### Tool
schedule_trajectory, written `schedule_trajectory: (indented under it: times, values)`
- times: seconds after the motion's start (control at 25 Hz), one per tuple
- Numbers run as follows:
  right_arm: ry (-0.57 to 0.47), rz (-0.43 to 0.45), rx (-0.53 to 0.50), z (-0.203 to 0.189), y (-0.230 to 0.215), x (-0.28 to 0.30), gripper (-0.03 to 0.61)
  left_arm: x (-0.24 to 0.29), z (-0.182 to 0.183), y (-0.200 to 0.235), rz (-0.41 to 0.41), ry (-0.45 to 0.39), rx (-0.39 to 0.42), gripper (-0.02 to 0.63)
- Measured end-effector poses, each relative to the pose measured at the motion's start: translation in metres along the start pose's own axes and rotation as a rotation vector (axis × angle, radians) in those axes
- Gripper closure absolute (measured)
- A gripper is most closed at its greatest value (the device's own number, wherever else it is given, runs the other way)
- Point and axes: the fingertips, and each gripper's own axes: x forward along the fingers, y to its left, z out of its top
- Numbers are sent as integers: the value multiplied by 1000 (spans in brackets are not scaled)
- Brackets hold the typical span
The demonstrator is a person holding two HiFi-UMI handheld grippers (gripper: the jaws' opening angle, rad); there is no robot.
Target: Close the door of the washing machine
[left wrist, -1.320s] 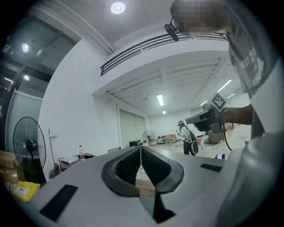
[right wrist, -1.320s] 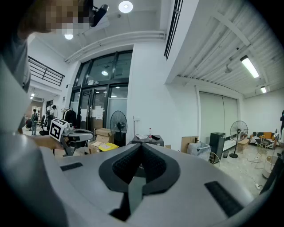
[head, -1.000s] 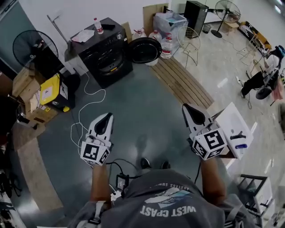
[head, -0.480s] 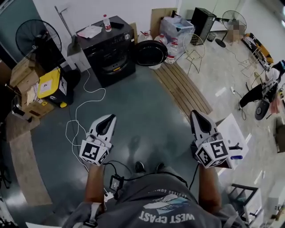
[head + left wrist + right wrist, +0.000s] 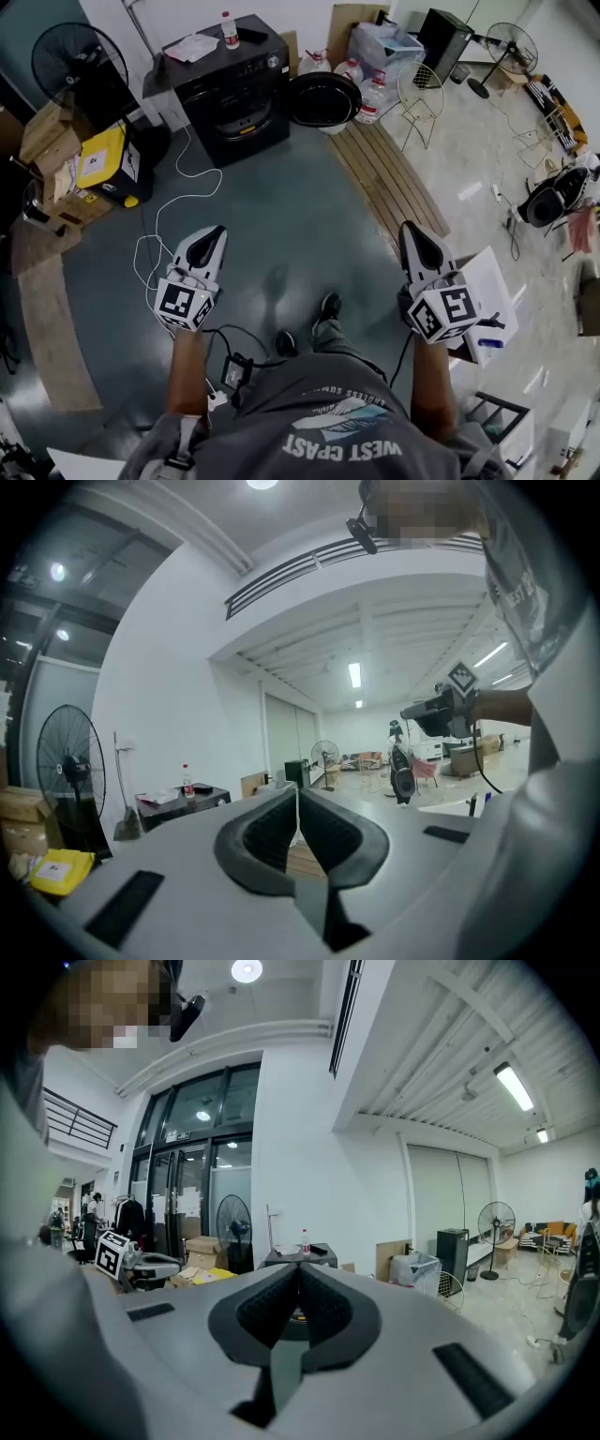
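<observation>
Both my grippers empty, with the washing machine well ahead across the floor.

In the two gripper views my own jaws cover the washing machine's [image 5: 234, 89] front. Only its dark top, with a bottle [image 5: 304, 1240] standing on it, peeks above them, so I cannot see the opening or the hinge from there. From the head view the drum mouth is just a dark hollow. The round door [image 5: 323, 98] stands swung out at the machine's right side in that view, its inner face too dark to make out. My left gripper [image 5: 217, 231] and right gripper [image 5: 409, 228] both have their jaws pressed together on nothing. They are held over bare floor well apart from the machine and the door, which sit at the far wall, closer to my left gripper's line than my right's.
</observation>
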Motion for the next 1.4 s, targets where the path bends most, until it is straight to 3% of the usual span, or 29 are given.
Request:
schedule_trajectory:
  times: [0.2,0.64,1.08,1.4]
  values:
    - [-13,43,14,6,-40,34,551,42,-12,24,80,80,57,591]
    - [-17,119,59,4,-129,92,551,112,14,24,161,90,65,591]
    - [-14,161,93,1,-182,136,551,167,38,21,173,110,111,591]
    - [18,140,100,-2,-193,176,551,203,42,51,146,97,122,591]
